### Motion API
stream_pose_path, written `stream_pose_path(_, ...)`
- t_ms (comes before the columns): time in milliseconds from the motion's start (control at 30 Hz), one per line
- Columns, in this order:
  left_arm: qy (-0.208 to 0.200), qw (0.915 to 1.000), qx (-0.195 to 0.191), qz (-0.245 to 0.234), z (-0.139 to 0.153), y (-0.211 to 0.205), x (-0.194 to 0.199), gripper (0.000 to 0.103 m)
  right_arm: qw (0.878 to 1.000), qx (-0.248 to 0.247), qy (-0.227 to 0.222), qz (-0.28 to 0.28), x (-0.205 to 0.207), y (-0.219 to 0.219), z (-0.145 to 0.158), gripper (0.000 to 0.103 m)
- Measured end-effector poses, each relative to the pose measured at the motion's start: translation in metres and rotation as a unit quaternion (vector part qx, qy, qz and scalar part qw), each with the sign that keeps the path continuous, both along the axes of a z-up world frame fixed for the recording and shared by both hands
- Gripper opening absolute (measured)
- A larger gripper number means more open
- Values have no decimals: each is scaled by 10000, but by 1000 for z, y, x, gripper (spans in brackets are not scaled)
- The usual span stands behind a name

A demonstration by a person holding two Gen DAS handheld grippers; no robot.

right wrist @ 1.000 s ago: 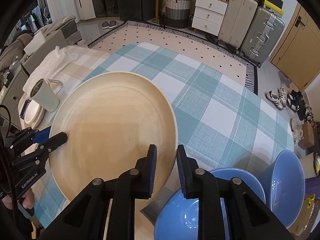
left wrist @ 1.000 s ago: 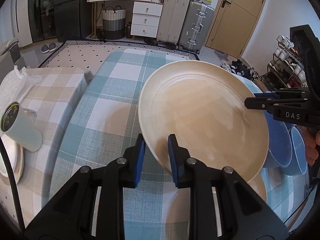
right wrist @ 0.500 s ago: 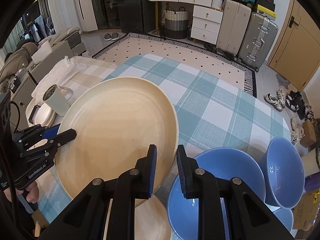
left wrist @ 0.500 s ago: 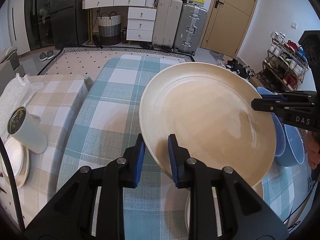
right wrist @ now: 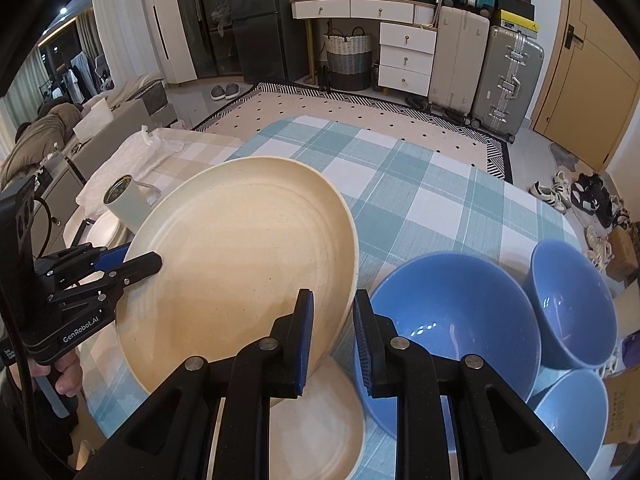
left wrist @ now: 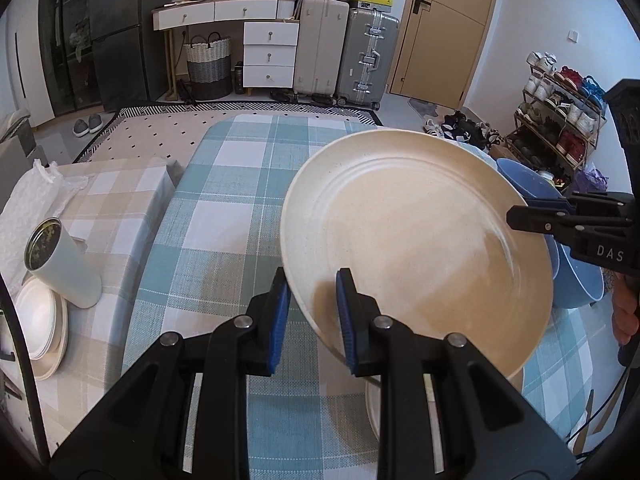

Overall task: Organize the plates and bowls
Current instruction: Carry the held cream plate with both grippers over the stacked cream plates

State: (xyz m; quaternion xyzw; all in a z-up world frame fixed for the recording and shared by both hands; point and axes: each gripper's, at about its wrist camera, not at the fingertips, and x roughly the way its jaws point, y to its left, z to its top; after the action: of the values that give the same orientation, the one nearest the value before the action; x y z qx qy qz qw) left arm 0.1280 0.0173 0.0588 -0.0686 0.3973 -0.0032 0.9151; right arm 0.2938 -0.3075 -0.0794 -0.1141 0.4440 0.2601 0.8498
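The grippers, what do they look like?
Both are black plastic clamps with silver rivets and blue ribbed pads inside the jaws. The left gripper has white GenRobot.AI lettering on its side; the right gripper shows the white letters DAS. Thin black cables trail nearby.

Place: a lived-in home, one room for eating and storage.
Table: teal-and-white checked tablecloth (left wrist: 224, 216), near centre, with dishes on it.
Far wall: white drawer unit (left wrist: 270, 54), woven two-tone laundry basket (left wrist: 209, 66), beige and silver hard suitcases (left wrist: 346, 52).
Far left: dark glass-fronted cabinet (left wrist: 100, 36), grey slippers (left wrist: 87, 125) on the floor.
Right: wooden door (left wrist: 444, 32), metal shoe rack full of sneakers (left wrist: 560, 100).
Floor: cream rug with black diamonds (right wrist: 360, 110).
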Motion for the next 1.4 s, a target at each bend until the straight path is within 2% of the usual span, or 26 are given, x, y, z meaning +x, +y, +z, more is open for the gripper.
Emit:
stream_pose_path(333, -14, 9999, 117, -127, 3, -12, -21, 20, 9997, 217, 69, -87, -31, -18, -12, 20)
stream_pose_path(700, 41, 9997, 126, -191, -8, -21, -31, 20, 9991, 366, 91, -205, -60, -35, -21, 20)
stream_pose_path(1000, 48, 9998, 85, -196, -15, -19, -41, 20, 9990, 407, 96, -162, -79, -38, -27, 20)
stream_pose_path(1400, 87, 9994, 234, -234, -24, -24, -59, 20, 9990, 390, 151, -131, -97, -38, -38, 20)
